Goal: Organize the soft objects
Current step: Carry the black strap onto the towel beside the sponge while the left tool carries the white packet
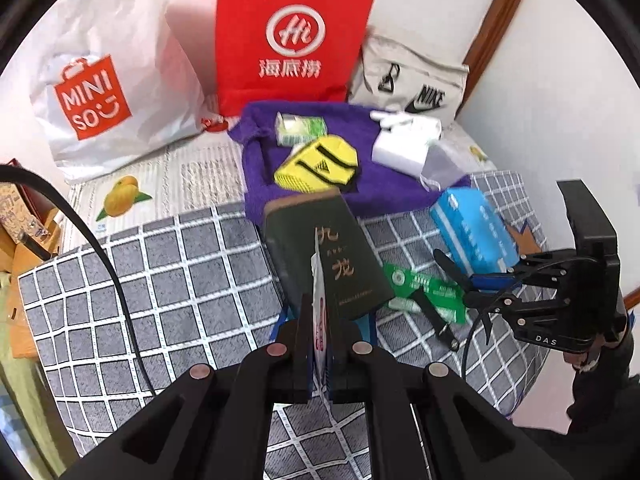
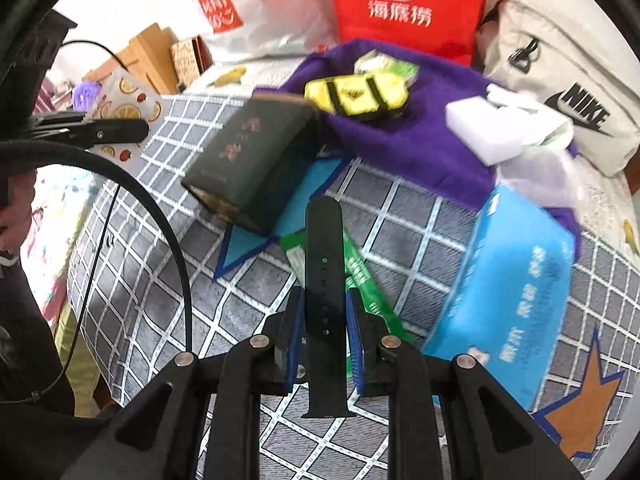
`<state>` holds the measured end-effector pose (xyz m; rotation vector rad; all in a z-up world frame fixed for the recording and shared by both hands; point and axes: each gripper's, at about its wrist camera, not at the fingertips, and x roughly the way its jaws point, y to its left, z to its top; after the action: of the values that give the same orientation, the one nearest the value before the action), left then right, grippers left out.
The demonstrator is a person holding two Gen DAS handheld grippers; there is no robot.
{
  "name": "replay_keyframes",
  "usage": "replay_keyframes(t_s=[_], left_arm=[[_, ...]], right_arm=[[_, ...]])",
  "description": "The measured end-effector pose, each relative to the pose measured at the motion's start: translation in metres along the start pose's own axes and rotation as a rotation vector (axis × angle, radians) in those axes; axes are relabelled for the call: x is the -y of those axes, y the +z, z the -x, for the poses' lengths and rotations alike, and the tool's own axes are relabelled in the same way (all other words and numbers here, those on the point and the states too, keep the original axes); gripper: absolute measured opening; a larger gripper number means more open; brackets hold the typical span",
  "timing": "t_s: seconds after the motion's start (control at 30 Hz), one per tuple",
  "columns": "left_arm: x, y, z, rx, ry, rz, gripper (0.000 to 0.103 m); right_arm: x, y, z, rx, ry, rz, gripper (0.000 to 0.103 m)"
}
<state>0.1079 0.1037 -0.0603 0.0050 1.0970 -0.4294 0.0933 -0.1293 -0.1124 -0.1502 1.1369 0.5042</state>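
Observation:
My left gripper (image 1: pixel 320 316) is shut on a thin white packet with red print (image 1: pixel 320 320), held edge-up above the grey checked cloth (image 1: pixel 160 280). My right gripper (image 2: pixel 325 300) is shut on a black watch strap (image 2: pixel 324 264), which stands up between the fingers; it also shows at the right of the left wrist view (image 1: pixel 480 284). A dark green box with gold characters (image 1: pixel 328 256) lies just ahead of the left gripper (image 2: pixel 252 160). A purple towel (image 1: pixel 360 168) behind it carries a yellow pouch (image 1: pixel 316 166), a green-white pack (image 1: pixel 300 128) and white items (image 1: pixel 404 144).
A blue tissue pack (image 2: pixel 516 288) and a green sachet (image 2: pixel 360 276) lie on the cloth near the right gripper. A red bag (image 1: pixel 292 36), a white Miniso bag (image 1: pixel 100 80) and a grey Nike bag (image 1: pixel 416 80) stand at the back. Cardboard boxes (image 1: pixel 24 264) sit at the left.

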Motion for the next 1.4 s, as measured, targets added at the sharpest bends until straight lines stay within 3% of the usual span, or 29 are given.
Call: replay_keyframes(t_s=[0.2,0.53,0.9,1.4], left_arm=[[-0.002,0.011,0.012,0.045,0.011,0.03,0.005],[-0.011,0.041,0.01,0.048,0.036,0.042,0.005],[-0.007,0.08,-0.02,0.017,0.019,0.014,0.005],[0.002,0.12,-0.06,-0.004,-0.03,-0.001,0.005]], right_arm=[[0.012,0.018,0.022,0.068,-0.012,-0.047,0.02],[0.047,0.047,0.042,0.155,-0.013,-0.124,0.021],[0.094,0.084,0.028,0.182,-0.038,-0.228,0.021],[0.169,0.127,0.003,0.216,-0.153,-0.337,0.021]])
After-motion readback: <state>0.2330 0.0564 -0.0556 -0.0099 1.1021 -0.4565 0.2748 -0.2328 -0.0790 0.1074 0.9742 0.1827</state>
